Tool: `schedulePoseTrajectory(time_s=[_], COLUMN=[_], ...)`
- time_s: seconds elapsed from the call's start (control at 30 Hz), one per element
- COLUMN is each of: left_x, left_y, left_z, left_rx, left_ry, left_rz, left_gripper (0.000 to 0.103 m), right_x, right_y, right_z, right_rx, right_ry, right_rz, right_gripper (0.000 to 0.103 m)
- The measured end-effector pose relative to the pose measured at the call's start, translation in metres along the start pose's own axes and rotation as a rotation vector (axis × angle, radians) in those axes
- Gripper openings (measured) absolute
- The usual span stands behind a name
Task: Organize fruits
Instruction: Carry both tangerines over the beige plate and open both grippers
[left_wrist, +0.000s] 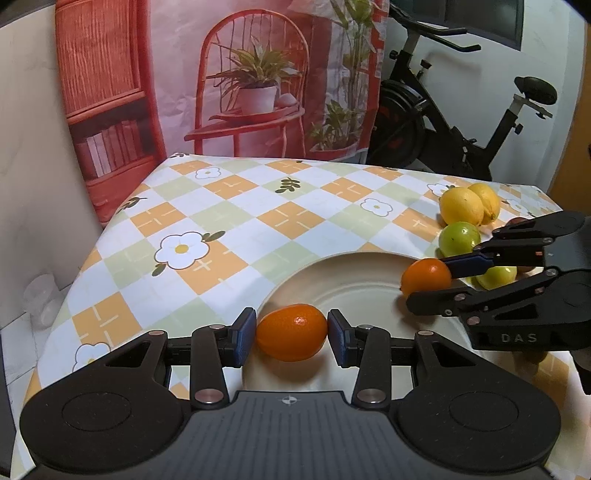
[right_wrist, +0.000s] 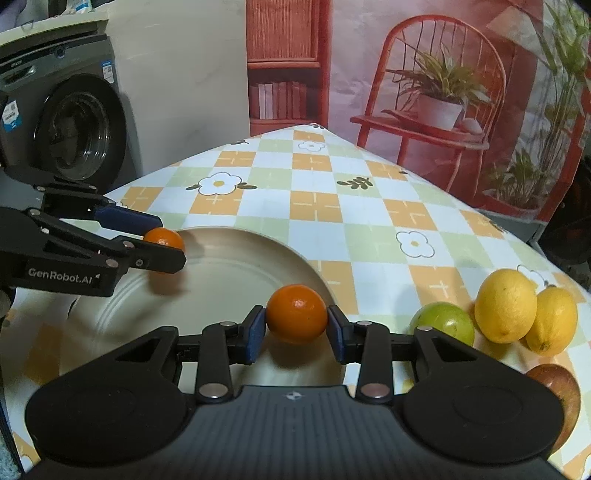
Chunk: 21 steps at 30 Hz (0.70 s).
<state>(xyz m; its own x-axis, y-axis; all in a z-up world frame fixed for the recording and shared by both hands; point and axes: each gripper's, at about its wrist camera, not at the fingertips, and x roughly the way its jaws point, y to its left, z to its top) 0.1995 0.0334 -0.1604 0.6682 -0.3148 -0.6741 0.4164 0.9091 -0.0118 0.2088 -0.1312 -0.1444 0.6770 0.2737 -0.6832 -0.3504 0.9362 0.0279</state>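
Note:
My left gripper (left_wrist: 291, 330) is shut on a small orange (left_wrist: 292, 331), held just above the left part of the cream plate (left_wrist: 354, 269). My right gripper (right_wrist: 296, 325) is shut on a second small orange (right_wrist: 297, 314) over the plate's right rim (right_wrist: 258, 243). In the left wrist view the right gripper (left_wrist: 428, 280) and its orange (left_wrist: 424, 277) show at the right. In the right wrist view the left gripper (right_wrist: 162, 240) and its orange (right_wrist: 164, 238) show at the left. Two lemons (right_wrist: 505, 304), a green fruit (right_wrist: 443, 321) and a reddish apple (right_wrist: 557, 387) lie on the cloth right of the plate.
The table carries a checked flower-print cloth (left_wrist: 229, 221). A printed backdrop (left_wrist: 240, 74) hangs behind it. An exercise bike (left_wrist: 461, 110) stands past the right corner and a washing machine (right_wrist: 66, 118) past the left. Another green fruit (left_wrist: 496, 277) lies behind the right gripper.

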Motion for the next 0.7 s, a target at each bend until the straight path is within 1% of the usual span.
schedulePoseTrajectory(time_s=[0.17,0.27,0.7], left_x=[0.0034,0.0039,0.0036], left_y=[-0.003,-0.0033,-0.0016], left_z=[-0.0038,-0.0056,-0.0053], left_rx=[0.024,0.032,0.028], left_ry=[0.021,0.017,0.022], left_rz=[-0.004,-0.003,-0.007], left_gripper=[0.045,0.045,0.047], right_x=[0.0026,0.0034,0.0062], right_y=[-0.0006,-0.0001,-0.0016], right_z=[-0.0005,-0.0013,-0.0028], right_rx=[0.018,0.023,0.045], right_ry=[0.011,0.015,0.025], right_rz=[0.01,0.013,0.027], right_gripper=[0.039,0.039,0.039])
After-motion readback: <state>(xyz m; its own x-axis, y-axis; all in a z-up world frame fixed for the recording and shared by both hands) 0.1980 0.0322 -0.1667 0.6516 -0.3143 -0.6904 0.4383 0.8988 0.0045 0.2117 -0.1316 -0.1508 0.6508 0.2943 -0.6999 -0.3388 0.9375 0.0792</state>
